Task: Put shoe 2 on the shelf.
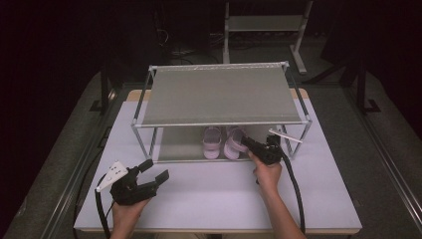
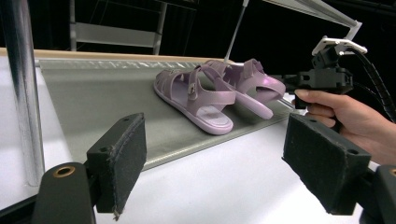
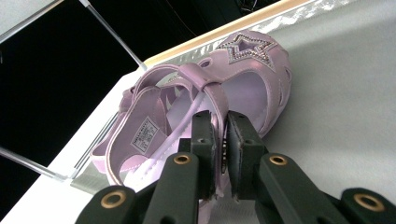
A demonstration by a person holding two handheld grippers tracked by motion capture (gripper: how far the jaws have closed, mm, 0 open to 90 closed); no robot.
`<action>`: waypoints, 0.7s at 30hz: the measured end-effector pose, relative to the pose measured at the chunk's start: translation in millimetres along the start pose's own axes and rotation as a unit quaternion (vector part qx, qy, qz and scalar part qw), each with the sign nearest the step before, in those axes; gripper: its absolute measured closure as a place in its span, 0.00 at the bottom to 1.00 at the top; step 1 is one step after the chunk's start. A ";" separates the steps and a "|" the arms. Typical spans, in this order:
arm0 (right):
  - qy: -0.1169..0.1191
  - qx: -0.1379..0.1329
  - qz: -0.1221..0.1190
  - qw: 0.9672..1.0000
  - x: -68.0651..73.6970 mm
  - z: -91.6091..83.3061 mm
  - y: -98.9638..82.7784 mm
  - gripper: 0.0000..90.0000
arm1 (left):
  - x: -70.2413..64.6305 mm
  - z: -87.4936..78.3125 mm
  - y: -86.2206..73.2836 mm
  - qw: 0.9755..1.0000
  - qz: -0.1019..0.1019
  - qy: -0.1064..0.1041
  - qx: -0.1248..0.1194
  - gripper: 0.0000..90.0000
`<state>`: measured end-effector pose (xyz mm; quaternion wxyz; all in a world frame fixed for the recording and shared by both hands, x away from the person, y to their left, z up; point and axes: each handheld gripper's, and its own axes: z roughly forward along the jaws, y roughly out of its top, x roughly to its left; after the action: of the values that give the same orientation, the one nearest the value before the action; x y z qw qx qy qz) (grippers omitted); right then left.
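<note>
Two lilac sandals stand side by side on the lower shelf (image 1: pixel 176 147) of a metal rack. The left sandal (image 1: pixel 212 142) is free. My right gripper (image 1: pixel 247 143) reaches in from the front and is shut on the ankle strap (image 3: pixel 210 93) of the right sandal (image 1: pixel 234 142). In the right gripper view that sandal (image 3: pixel 254 79) has a glitter star on its toe, and my right gripper (image 3: pixel 222 135) pinches the strap between its pads. My left gripper (image 1: pixel 155 170) hovers open over the table's front left, with nothing between its pads (image 2: pixel 119 163).
The rack's grey top shelf (image 1: pixel 219 94) overhangs the sandals, and its posts (image 2: pixel 23 88) stand at the corners. The white table (image 1: pixel 209 194) spreads out in front of the rack. A second rack (image 1: pixel 263 22) stands far back in the dark.
</note>
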<state>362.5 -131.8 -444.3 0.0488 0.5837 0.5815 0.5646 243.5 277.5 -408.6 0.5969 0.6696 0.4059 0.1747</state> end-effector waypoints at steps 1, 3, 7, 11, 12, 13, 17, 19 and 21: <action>-0.001 0.000 0.001 1.000 0.3 0.5 0.9 0.91 | 0.0 -0.3 0.2 1.000 0.001 0.000 0.000 0.24; 0.001 -0.003 -0.001 1.000 0.0 1.7 2.4 0.91 | -0.2 -1.0 0.5 1.000 0.001 0.001 -0.002 0.24; -0.004 0.002 -0.011 1.000 -2.0 4.4 1.9 0.91 | -0.2 -1.7 0.5 1.000 0.000 0.001 -0.003 0.24; -0.015 0.002 -0.013 1.000 -3.9 6.7 2.4 0.91 | -1.0 -1.5 0.6 1.000 0.002 0.000 -0.002 0.24; -0.015 0.002 -0.013 1.000 -3.9 6.7 2.4 0.91 | -1.0 -1.5 0.6 1.000 0.002 0.000 -0.002 0.24; -0.015 0.000 -0.011 1.000 -3.9 6.8 2.8 0.91 | -1.1 -1.4 0.7 1.000 0.002 0.000 -0.002 0.24; -0.028 0.010 -0.030 0.999 -7.4 9.6 1.3 0.91 | -0.8 -1.2 0.4 1.000 0.001 -0.001 -0.002 0.24; -0.028 0.011 -0.035 0.999 -6.7 10.8 0.1 0.91 | -0.8 -1.2 0.4 1.000 0.001 -0.002 -0.001 0.24; -0.027 0.013 -0.044 0.999 -4.7 12.3 -1.0 0.91 | -0.9 -1.3 0.4 1.000 0.001 -0.002 -0.001 0.24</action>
<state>372.1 -127.5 -452.2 0.0814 0.5727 0.6128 0.5384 242.1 277.7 -407.7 0.5983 0.6694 0.4044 0.1744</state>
